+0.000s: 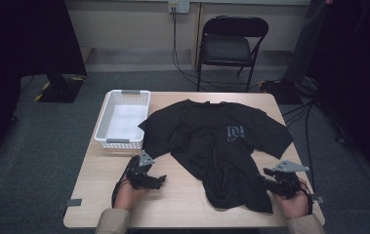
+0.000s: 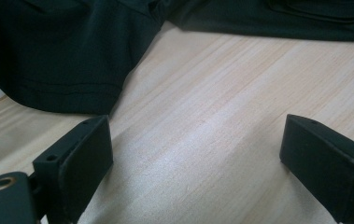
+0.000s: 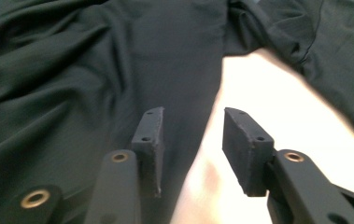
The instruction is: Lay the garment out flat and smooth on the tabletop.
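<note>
Grey carpeted room, folding chair [image 1: 231, 46] at 12 o'clock, wooden worktop [image 1: 182, 195] in front. Black T-shirt [image 1: 212, 141] lies face up mid-worktop, sleeves spread, lower body bunched toward 5 o'clock. White basket [image 1: 122, 119] at 10 o'clock, touching the shirt's sleeve, nothing in it. Left gripper [image 1: 160, 179] rests at 7 o'clock, fingers [image 2: 79, 158] wide apart over bare wood, holding nothing. Right gripper [image 1: 266, 171] at 4 o'clock by the shirt's edge, fingers [image 3: 149, 135] part open, no cloth pinched. Judged: folding barely started, shirt still rumpled, basket unfilled.
</note>
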The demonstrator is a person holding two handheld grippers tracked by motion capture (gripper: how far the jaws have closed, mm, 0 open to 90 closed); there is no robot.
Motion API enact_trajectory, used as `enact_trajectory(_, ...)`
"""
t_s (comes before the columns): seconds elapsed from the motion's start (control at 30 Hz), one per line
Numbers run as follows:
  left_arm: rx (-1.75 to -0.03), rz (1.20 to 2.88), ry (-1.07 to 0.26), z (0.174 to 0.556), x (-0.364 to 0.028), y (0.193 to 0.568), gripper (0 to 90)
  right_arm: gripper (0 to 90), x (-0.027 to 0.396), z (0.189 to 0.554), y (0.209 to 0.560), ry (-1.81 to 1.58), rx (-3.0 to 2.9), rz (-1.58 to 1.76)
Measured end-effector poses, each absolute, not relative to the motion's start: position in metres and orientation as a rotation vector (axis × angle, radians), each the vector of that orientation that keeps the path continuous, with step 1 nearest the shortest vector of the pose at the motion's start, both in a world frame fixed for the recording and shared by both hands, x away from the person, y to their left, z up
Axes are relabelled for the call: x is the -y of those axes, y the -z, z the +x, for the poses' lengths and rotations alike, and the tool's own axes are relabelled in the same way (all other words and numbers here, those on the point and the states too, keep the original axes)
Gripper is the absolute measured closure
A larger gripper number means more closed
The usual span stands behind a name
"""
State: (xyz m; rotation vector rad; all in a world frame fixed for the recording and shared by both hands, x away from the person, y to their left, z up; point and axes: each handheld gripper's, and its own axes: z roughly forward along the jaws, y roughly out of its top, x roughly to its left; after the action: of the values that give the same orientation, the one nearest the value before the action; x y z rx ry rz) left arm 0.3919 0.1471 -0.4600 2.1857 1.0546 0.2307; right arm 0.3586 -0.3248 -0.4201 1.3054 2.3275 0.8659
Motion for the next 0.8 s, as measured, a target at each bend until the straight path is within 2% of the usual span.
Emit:
enact_trajectory(0.1,-1.054,2.186,-0.23,0.392,-0.147,0.46,8.8,53.6,0.322,0.376,0.427,-0.84,-2.31,1.344)
enact_trajectory(0.33,-1.055,2.186,-0.231,0.392,-0.147,0.46,8.8,52.0,0.312,0.407,0.441,-0.802,-2.288,1.38)
enact_trajectory(0.57,-1.055,2.186,-0.231,0.392,-0.147,0.46,8.8,78.4,0.307,0.401,0.441,-0.842,-2.345,1.316)
enact_trajectory(0.67,-1.055,2.186,-0.231,0.392,-0.147,0.46,8.8,82.5,0.31,0.391,0.44,-0.849,-2.361,1.292)
enact_trajectory(0.8,-1.055,2.185,-0.231,0.392,-0.147,0.46,8.8,82.9,0.317,0.374,0.437,-0.862,-2.377,1.269)
